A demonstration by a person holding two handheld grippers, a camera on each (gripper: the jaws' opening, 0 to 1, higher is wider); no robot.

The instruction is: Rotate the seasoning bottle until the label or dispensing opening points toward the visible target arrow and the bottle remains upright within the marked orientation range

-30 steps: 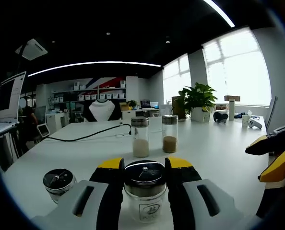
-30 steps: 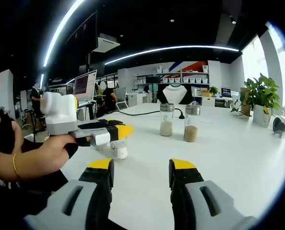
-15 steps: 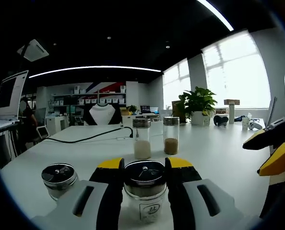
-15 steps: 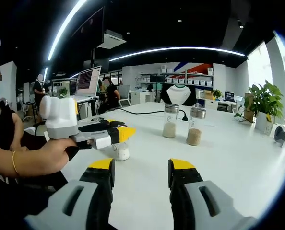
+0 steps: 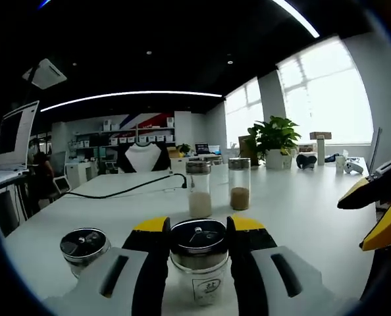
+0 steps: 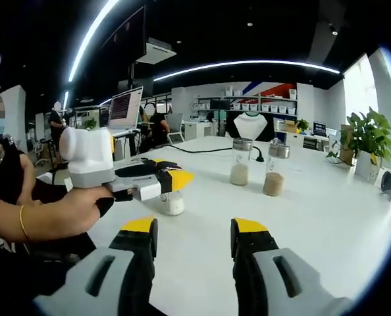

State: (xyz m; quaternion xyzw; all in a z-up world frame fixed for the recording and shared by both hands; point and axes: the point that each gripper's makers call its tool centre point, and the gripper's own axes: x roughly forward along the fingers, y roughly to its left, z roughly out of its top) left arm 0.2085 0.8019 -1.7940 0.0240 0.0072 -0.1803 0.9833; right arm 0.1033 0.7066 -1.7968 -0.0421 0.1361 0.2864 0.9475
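My left gripper (image 5: 197, 232) has its fingers clenched on the seasoning bottle (image 5: 197, 261), which stands upright on the white desk (image 5: 301, 210) with its metal lid between the yellow tips. I count four bottles: this one, a second short shaker (image 5: 83, 247) just to its left, and two tall jars (image 5: 218, 186) farther off, side by side. My right gripper (image 6: 190, 232) hangs released over bare desk. A black cable (image 5: 123, 189) and a potted plant (image 5: 272, 139) lie far beyond.
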